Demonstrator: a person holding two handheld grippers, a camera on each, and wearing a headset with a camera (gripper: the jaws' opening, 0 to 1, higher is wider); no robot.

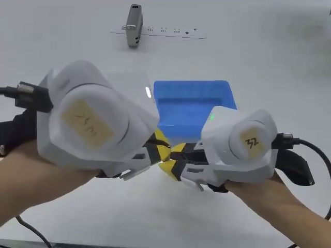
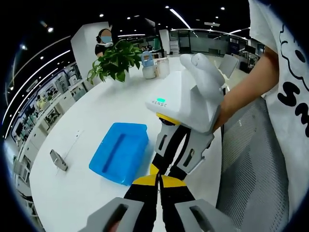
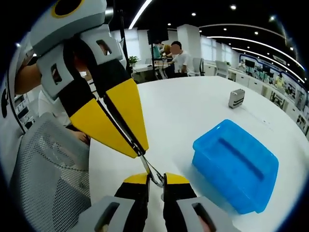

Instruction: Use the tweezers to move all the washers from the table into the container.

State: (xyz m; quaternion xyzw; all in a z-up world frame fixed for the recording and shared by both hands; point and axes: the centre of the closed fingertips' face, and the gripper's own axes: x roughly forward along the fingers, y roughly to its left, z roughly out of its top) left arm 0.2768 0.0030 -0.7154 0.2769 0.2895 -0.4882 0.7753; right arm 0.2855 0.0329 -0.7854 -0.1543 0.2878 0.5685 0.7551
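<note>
1. The white table (image 1: 258,62) is a broad, smooth top. I judge that small flat parts will lie flush on it and slide easily. I cannot tell where the washers lie on it.
2. The blue container (image 1: 194,103) sits on the table just beyond the 2 grippers, open side up, with a shallow recess. It looks like rigid plastic and is light enough to shift if knocked, so I judge that drops should be made from above without touching its wall.
3. The left gripper (image 2: 159,182) is clenched, and in the right gripper view its 2 yellow jaws are pressed flat against the tweezers along much of their length. The right gripper (image 3: 155,180) meets it tip to tip above the table, in front of the container. Its jaws stand nearly together around the tweezers' free end, and I cannot tell whether they press on it.
4. The tweezers (image 3: 150,164) are a thin, stiff, springy metal tool, light and slick.
   - I judge the best hold is across the 2 flat arms near the middle.
   - That way a squeeze closes the tips without the tool twisting out.
5. The washers are likely tiny, hard and slippery. Pinching each across its ring, through the hole, should hold better than gripping the outer edge.
</note>
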